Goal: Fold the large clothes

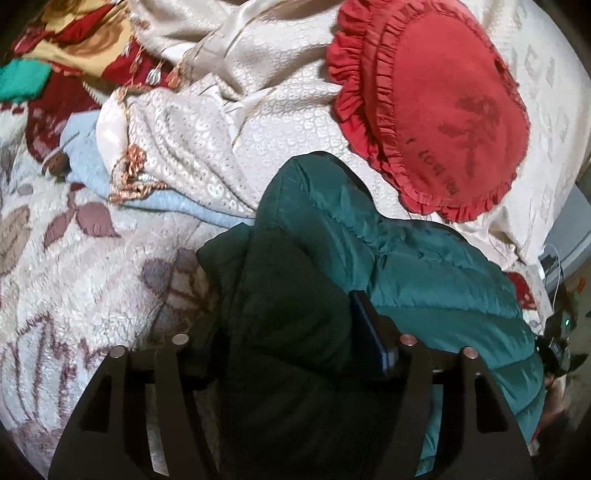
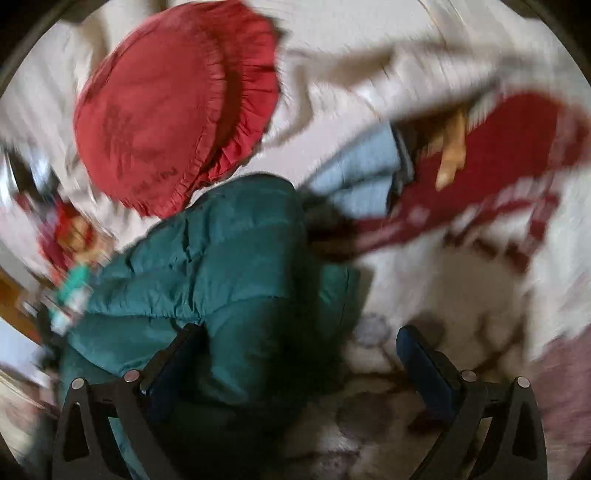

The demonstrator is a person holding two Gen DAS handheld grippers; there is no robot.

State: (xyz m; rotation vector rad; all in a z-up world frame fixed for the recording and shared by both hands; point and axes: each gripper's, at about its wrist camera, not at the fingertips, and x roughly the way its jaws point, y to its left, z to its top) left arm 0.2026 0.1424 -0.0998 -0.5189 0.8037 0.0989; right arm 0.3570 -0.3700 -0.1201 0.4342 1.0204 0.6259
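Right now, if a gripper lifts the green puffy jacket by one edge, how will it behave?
The green jacket would probably droop rather than stay flat: it already lies crumpled in soft folds. Its quilted padding suggests it is light for its bulk. The shiny fabric may slip between the pads.

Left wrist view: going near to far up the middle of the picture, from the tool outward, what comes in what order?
Left tool → teal puffer jacket, bunched between its fingers → cream patterned bedspread → cream satin fabric at the top edge. The red frilled cushion lies off to the right.
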